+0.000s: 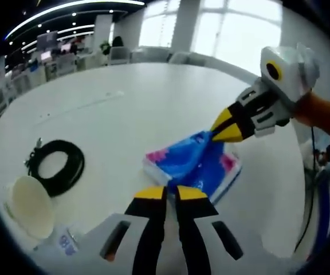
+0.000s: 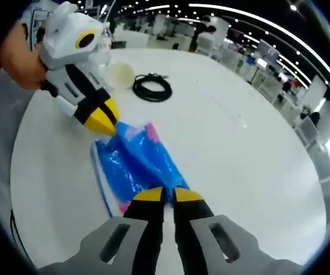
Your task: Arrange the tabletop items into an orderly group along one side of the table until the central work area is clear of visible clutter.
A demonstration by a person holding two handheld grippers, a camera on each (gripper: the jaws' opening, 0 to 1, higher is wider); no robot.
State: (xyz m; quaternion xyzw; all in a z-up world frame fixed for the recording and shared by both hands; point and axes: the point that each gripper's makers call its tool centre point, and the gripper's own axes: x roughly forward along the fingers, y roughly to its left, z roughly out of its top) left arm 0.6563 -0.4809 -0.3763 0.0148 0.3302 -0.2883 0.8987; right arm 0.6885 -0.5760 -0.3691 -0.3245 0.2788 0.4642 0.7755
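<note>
A blue plastic pack with pink patches point(image 1: 196, 163) lies on the white round table point(image 1: 125, 103). My left gripper point(image 1: 171, 192) is at the pack's near edge, jaws closed on the wrapper. My right gripper point(image 1: 225, 130) comes in from the right, held by a hand, with its yellow tips pinching the pack's far corner. In the right gripper view the same pack point(image 2: 133, 163) stretches between my right gripper point(image 2: 168, 195), shut on its blue film, and the left gripper point(image 2: 105, 121) at the pack's far end.
A black cable coil point(image 1: 56, 166) point(image 2: 152, 87) and a white paper cup on its side point(image 1: 30, 207) point(image 2: 120, 74) lie near one table edge. A small white packet with blue print point(image 1: 67, 243) lies beside the cup. Chairs point(image 1: 119, 54) stand around the far rim.
</note>
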